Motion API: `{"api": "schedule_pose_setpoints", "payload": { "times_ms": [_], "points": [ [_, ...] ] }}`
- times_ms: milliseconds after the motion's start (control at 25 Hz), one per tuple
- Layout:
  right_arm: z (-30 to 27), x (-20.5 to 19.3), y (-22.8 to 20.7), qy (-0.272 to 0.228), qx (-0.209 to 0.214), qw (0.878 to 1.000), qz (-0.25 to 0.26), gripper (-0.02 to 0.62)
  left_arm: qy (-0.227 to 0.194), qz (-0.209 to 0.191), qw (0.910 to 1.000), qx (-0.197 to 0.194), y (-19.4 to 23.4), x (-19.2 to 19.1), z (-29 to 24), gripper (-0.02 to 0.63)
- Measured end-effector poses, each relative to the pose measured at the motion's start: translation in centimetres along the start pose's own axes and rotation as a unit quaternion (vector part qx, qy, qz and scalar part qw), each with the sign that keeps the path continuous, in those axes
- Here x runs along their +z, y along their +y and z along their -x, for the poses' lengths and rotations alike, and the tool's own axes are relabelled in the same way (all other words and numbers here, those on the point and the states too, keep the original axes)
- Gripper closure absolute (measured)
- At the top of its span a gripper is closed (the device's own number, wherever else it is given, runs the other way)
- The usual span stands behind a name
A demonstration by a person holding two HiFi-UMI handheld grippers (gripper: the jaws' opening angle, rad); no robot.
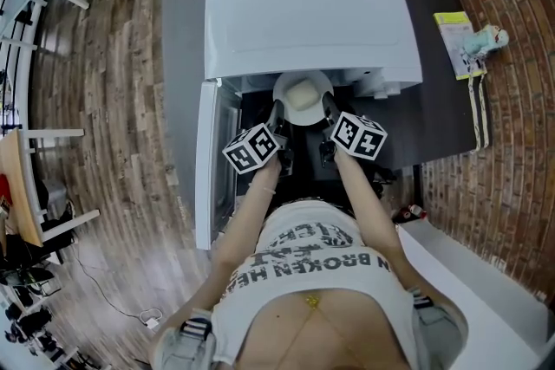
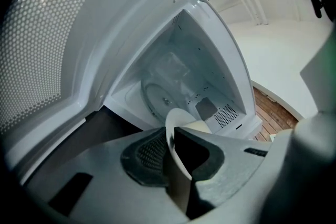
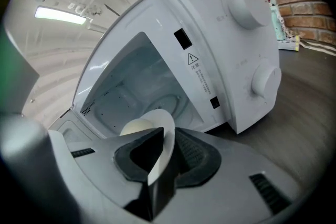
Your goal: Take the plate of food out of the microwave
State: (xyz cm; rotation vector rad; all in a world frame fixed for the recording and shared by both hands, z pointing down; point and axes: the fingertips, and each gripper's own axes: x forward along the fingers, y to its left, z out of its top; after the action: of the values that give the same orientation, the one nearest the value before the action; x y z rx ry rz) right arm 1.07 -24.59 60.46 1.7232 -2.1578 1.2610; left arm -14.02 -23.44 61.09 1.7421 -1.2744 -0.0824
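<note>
White plate (image 1: 302,96) with a pale mound of food (image 3: 137,126) hangs right at the mouth of the microwave (image 1: 312,13). It is pinched by its rim from both sides: the left claw (image 1: 277,113) is clamped on the left edge and the right claw (image 1: 328,110) on the right edge. The glass turntable (image 2: 159,96) behind it sits bare. The door (image 1: 206,160) stands swung out on the left, over the dark surface (image 1: 434,121).

I reckon the risk is in those thin rim grips. If one claw draws back faster or dips, the plate could tilt and shed the food, or slip from the pads. The left arm could also clip the door.
</note>
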Motion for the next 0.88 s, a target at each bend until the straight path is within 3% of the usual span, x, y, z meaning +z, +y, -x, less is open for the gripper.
{"api": "schedule_pose_setpoints", "payload": {
  "times_ms": [880],
  "points": [
    [3.5, -3.7, 1.0, -0.01, -0.002, 1.0, -0.022, 0.531, 0.009, -0.021, 0.9997, -0.01, 0.2, -1.9, 3.8, 0.554]
  ]
}}
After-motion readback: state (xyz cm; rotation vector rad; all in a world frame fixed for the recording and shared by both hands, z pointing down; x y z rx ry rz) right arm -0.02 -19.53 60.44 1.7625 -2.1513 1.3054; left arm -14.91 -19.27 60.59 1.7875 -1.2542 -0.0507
